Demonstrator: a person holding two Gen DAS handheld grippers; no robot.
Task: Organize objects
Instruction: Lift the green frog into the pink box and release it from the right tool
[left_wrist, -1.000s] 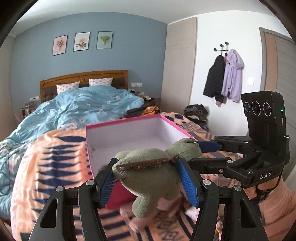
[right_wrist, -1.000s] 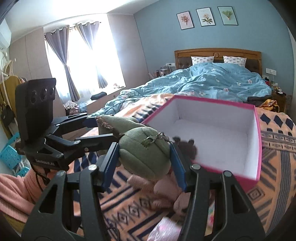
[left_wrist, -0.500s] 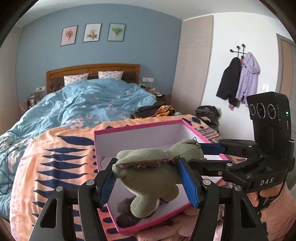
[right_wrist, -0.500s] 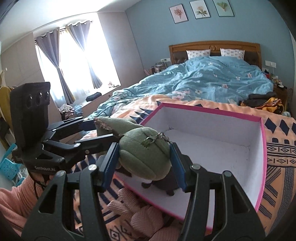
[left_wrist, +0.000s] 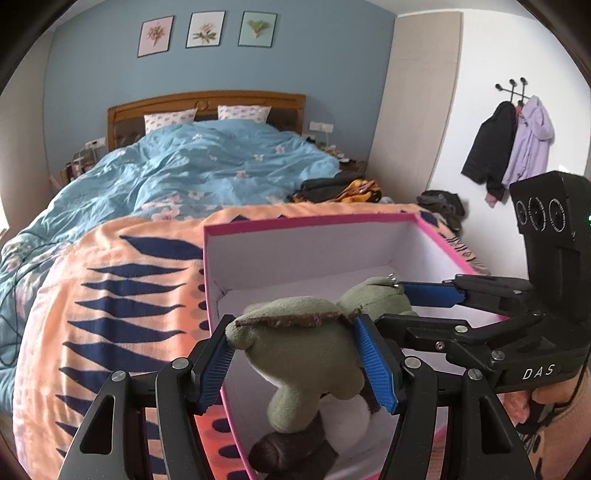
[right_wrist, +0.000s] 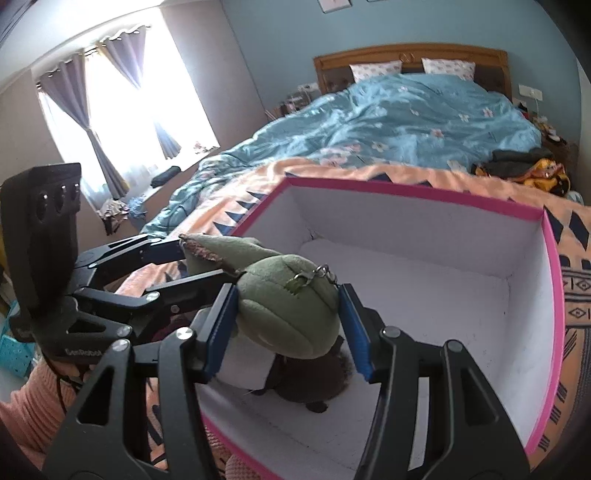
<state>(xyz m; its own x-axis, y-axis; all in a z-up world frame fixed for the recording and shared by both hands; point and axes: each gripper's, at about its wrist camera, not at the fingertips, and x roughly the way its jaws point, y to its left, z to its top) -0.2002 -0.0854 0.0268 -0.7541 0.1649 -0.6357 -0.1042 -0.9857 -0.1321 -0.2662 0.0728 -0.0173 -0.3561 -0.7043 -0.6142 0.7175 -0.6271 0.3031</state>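
Two handheld grippers carry one green plush toy (left_wrist: 310, 354) together above the near corner of an open pink-rimmed box (right_wrist: 550, 280). The left gripper (left_wrist: 301, 363) clamps one end of the toy between its blue pads; the right gripper (right_wrist: 288, 325) clamps the rounder end, which bears a metal clip. The box sits on an orange patterned blanket (left_wrist: 122, 295), with a blue duvet (left_wrist: 207, 173) beyond the box.
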